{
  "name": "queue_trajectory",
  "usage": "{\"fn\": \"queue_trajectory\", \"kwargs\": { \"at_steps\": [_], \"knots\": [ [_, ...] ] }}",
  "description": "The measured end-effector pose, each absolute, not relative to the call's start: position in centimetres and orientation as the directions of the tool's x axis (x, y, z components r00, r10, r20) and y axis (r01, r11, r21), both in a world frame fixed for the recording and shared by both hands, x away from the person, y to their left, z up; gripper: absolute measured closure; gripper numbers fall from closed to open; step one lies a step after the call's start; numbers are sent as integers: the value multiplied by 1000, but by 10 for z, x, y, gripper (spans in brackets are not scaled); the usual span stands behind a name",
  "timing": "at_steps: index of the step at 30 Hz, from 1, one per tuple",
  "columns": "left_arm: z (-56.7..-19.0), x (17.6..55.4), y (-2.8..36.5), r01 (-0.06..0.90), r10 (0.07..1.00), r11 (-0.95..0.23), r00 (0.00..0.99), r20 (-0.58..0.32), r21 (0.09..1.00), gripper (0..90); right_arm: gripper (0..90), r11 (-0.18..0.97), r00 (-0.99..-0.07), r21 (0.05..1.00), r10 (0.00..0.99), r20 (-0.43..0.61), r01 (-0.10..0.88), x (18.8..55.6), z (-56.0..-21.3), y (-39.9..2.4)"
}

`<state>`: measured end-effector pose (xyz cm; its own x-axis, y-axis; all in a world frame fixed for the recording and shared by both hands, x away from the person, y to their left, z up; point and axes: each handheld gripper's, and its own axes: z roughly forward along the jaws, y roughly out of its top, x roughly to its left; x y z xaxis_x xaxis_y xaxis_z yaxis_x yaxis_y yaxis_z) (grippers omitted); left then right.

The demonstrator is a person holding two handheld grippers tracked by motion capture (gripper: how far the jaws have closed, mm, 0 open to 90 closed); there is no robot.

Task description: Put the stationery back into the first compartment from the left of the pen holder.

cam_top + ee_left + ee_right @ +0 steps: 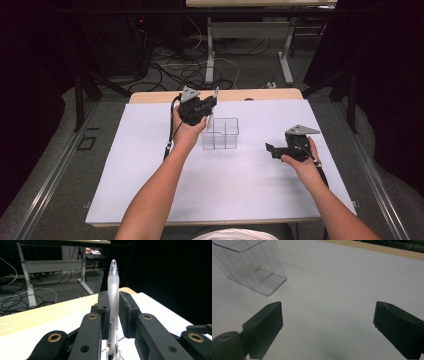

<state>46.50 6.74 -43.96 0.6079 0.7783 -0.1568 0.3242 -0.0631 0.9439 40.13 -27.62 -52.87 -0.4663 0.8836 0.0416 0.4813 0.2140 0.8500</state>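
Note:
My left gripper is shut on a frosted translucent pen, which stands upright between the jaws with its clear tip pointing up. In the high view the left gripper hovers over the left rear corner of a clear plastic divided holder, the pen sticking up from it. My right gripper is held to the right of the holder, low over the white sheet. In the right gripper view its jaws stand wide open with nothing between them, and the holder shows at upper left.
A white sheet covers the wooden table, whose far edge shows bare. Beyond it the floor holds tangled cables and the legs of another table. Metal frame rails run along both sides.

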Motion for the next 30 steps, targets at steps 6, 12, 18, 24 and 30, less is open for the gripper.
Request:
{"fn": "queue_trajectory", "kwargs": {
  "at_steps": [6, 12, 18, 24, 30],
  "knots": [
    [-448, 469, 67, 340, 791, -70, 591, -155, 938, 805, 87, 213, -466, 850, 884, 43, 481, 401, -529, -276],
    [-457, 472, 71, 358, 803, -73, 574, -158, 931, 804, 87, 213, -467, 850, 883, 43, 481, 401, -529, -277],
    [-464, 472, 74, 374, 806, -71, 568, -168, 925, 804, 89, 218, -469, 848, 882, 41, 483, 401, -529, -277],
    [-470, 470, 75, 380, 807, -73, 565, -169, 922, 804, 92, 219, -474, 850, 880, 40, 480, 401, -529, -276],
    [-475, 467, 76, 386, 807, -75, 565, -171, 920, 804, 94, 217, -477, 849, 878, 46, 482, 401, -529, -276]
  ]
}}
